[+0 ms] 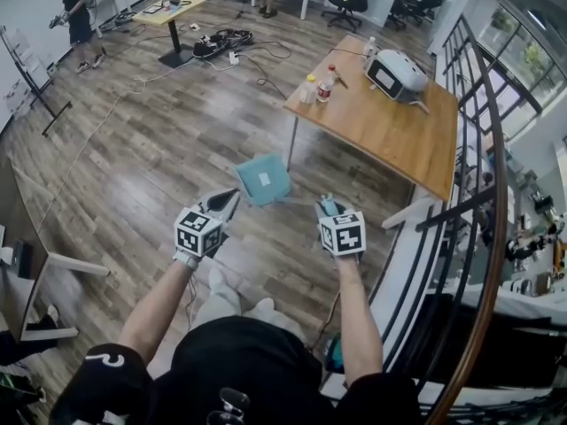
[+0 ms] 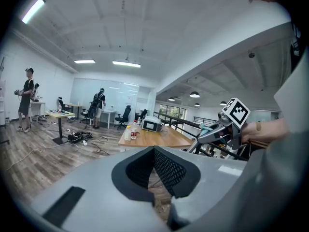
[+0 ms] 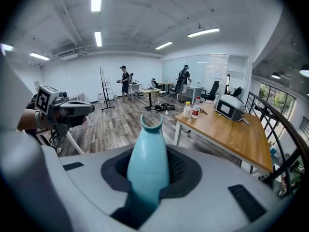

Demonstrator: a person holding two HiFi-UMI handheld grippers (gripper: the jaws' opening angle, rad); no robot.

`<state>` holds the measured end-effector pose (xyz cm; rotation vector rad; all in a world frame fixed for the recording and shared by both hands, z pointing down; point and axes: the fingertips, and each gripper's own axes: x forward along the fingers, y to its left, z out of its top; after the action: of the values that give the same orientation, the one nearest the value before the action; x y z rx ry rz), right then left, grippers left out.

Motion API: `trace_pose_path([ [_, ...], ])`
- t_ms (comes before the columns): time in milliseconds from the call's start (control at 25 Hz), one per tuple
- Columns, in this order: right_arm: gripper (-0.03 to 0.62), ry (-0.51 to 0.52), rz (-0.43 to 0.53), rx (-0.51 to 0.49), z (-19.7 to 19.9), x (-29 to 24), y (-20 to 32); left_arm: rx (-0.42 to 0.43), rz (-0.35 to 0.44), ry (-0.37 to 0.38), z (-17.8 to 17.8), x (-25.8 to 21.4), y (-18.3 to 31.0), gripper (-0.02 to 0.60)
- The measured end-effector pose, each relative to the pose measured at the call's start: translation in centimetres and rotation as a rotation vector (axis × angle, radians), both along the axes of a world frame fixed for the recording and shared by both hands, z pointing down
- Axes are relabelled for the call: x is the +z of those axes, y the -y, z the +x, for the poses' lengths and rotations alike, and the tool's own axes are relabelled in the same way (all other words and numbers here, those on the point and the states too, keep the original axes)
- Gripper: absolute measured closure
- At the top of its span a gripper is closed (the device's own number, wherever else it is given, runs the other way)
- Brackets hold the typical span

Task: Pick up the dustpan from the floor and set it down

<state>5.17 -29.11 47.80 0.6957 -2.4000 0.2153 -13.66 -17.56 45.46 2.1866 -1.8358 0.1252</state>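
The teal dustpan (image 1: 262,180), square with a white label, lies on the wood floor just beyond both grippers. My left gripper (image 1: 229,198) points toward its near left corner; its jaws stand together with nothing between them, and whether it touches the pan I cannot tell. The left gripper view shows those pads (image 2: 166,170) meeting and no dustpan. My right gripper (image 1: 328,204) is shut on a teal handle (image 3: 148,153) that sticks out past the jaws and ends in a notched tip. What hangs below that handle is hidden.
A wooden table (image 1: 390,131) with bottles (image 1: 324,85) and a white machine (image 1: 396,72) stands ahead on the right. A dark railing (image 1: 483,175) runs along the right side. Cables (image 1: 221,42) lie further back, and a person (image 1: 75,16) stands far left.
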Motion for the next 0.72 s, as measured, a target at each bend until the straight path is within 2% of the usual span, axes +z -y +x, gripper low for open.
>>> trace_pose_path([
  [360, 0.514, -0.025, -0.019, 0.009, -0.5, 2.3, -0.5, 0.006, -0.025, -0.015, -0.8, 1.7, -0.2, 0.584],
  [720, 0.514, -0.061, -0.061, 0.012, -1.1, 7.4, -1.5, 0.010, -0.074, -0.053, -1.2, 5.5, -1.1, 0.584],
])
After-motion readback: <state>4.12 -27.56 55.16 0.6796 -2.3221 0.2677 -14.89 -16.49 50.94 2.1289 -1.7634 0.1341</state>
